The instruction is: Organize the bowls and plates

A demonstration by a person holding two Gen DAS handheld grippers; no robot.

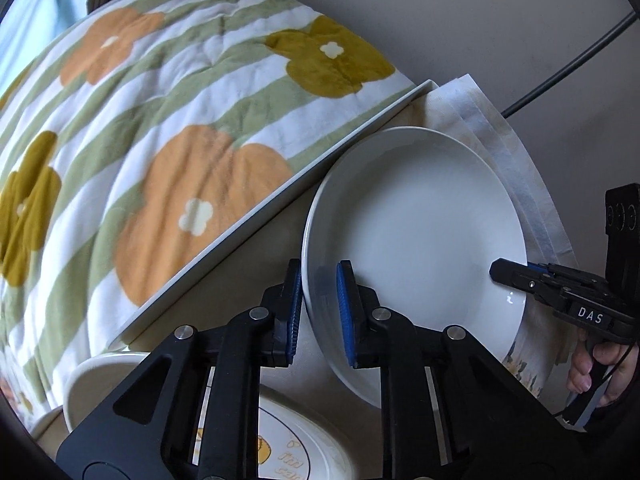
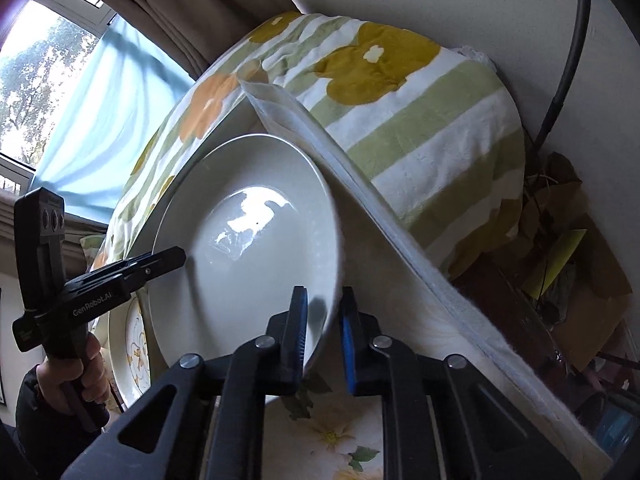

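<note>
Two grippers pinch one white plate [image 1: 416, 216] at opposite rim edges, lifted above table w/ other dishes; left gripper [image 1: 318, 312] & right gripper [image 2: 324, 336] nearly closed on rim. Likely glazed, stiff, slippery, breakable; rim grip seems safest

Premises: a private home, a lived-in room rather than a commercial space. Evidence: a quilted blanket with green stripes and orange and mustard flowers [image 1: 168, 128] lies bunched beside the table [image 1: 248, 276]; brown curtains [image 2: 168, 4] and a pale blue sheer drape [image 2: 108, 120] hang at a window [image 2: 36, 60] showing trees outside. Household crockery present: a plain white ceramic plate [image 1: 420, 220] and a printed cream plate [image 1: 296, 448]. A flower-patterned tablecloth [image 2: 332, 436] covers the table.
</note>
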